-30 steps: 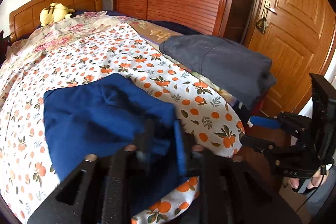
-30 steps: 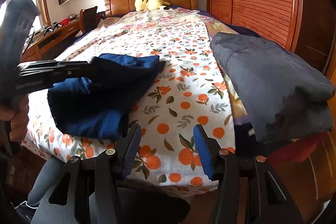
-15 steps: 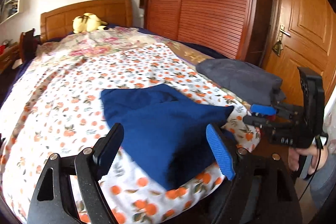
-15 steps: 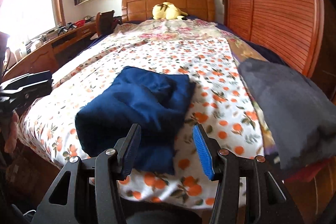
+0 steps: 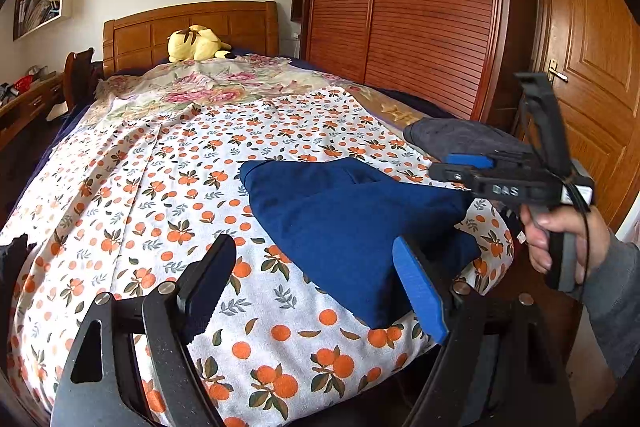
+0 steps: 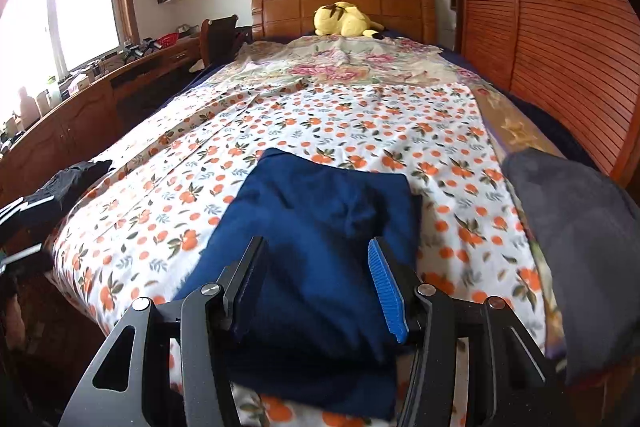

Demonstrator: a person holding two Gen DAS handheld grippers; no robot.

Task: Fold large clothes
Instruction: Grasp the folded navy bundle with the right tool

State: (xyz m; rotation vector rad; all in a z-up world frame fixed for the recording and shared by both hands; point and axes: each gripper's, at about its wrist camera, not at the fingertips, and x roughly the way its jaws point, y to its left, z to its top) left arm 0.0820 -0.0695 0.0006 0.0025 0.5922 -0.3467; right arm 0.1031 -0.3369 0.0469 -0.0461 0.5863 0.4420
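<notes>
A folded dark blue garment [image 5: 352, 219] lies near the foot of the bed, on the orange-print sheet [image 5: 160, 187]. My left gripper [image 5: 316, 287] is open, drawn back from the garment's near corner, with nothing between its fingers. A hand holds my right gripper [image 5: 460, 167] over the garment's far right edge. In the right wrist view the blue garment [image 6: 320, 211] fills the space under and between the fingers of the right gripper [image 6: 316, 287]. Those fingers stand apart and do not pinch the cloth.
A folded grey garment [image 6: 572, 227] lies at the bed's right corner. A yellow plush toy [image 5: 196, 45] rests by the headboard. A slatted wardrobe [image 5: 420, 7] and a door [image 5: 592, 67] stand to the right, a desk [image 6: 80, 107] to the left. A dark cloth [image 6: 76, 175] lies at the bed's left edge.
My left gripper let go of the blue garment, opened wide and drew back. My right gripper swung left from the sheet to over the garment, which now lies flat.
</notes>
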